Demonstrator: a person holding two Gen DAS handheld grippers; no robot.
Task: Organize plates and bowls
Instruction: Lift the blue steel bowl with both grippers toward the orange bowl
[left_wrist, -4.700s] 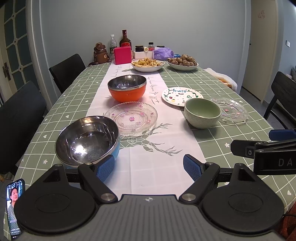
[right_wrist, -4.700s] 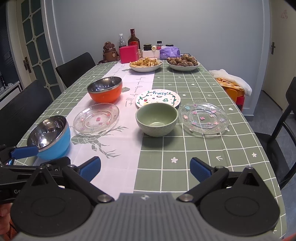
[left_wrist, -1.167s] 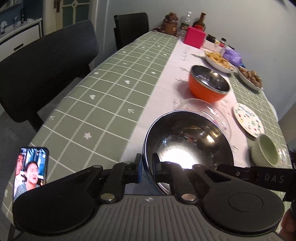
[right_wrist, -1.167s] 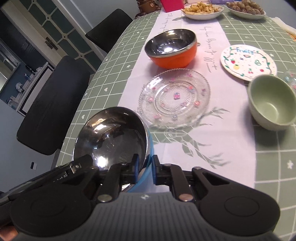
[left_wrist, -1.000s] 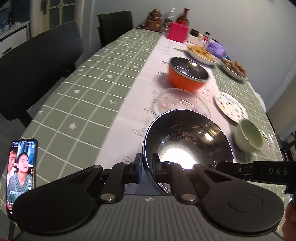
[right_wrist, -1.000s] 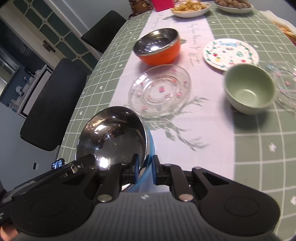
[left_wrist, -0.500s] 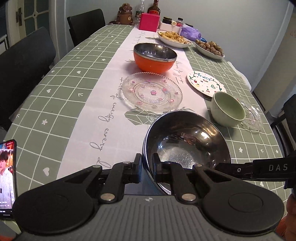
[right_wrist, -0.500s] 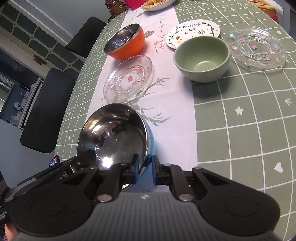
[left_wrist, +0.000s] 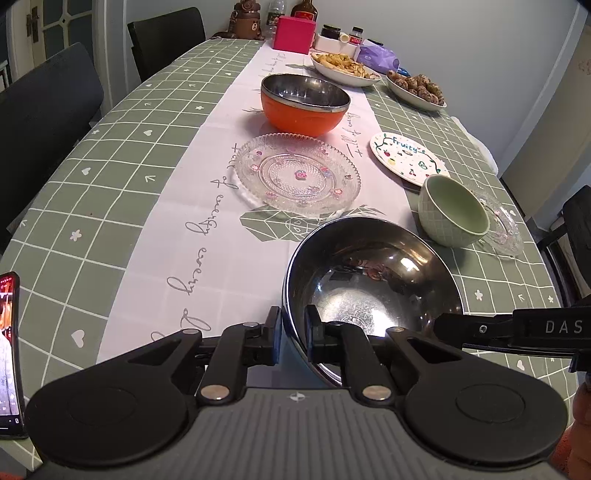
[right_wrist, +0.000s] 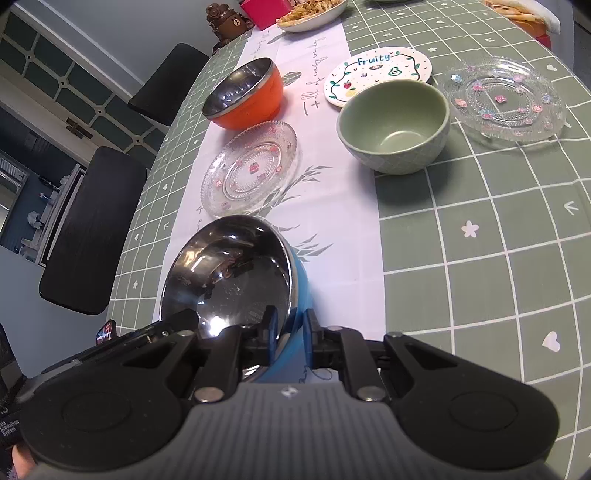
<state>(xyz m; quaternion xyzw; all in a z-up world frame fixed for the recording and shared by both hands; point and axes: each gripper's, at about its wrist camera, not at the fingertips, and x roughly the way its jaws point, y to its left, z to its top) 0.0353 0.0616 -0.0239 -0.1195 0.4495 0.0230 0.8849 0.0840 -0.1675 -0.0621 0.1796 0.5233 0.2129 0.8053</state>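
Observation:
Both grippers grip the rim of one blue bowl with a steel lining (left_wrist: 373, 280) (right_wrist: 236, 273), held tilted just over the table's near end. My left gripper (left_wrist: 291, 332) is shut on its left rim, my right gripper (right_wrist: 290, 328) on its right rim. Beyond it lie a clear glass plate (left_wrist: 297, 173) (right_wrist: 251, 168), an orange steel-lined bowl (left_wrist: 304, 103) (right_wrist: 243, 94), a green ceramic bowl (left_wrist: 452, 210) (right_wrist: 395, 125), a white "Fruity" plate (left_wrist: 408, 157) (right_wrist: 376, 72) and a second glass plate (left_wrist: 500, 225) (right_wrist: 504, 98).
The long table wears a green checked cloth (left_wrist: 110, 158) with a white runner. Food dishes (left_wrist: 343, 66), bottles and a pink box (left_wrist: 293, 33) stand at the far end. Dark chairs (left_wrist: 48, 99) line the left side. A phone (left_wrist: 9, 350) lies at the near left edge.
Both grippers have swung the blue bowl rightward from the table's left edge onto the runner, in front of the glass plate and green bowl. The grips have not changed.

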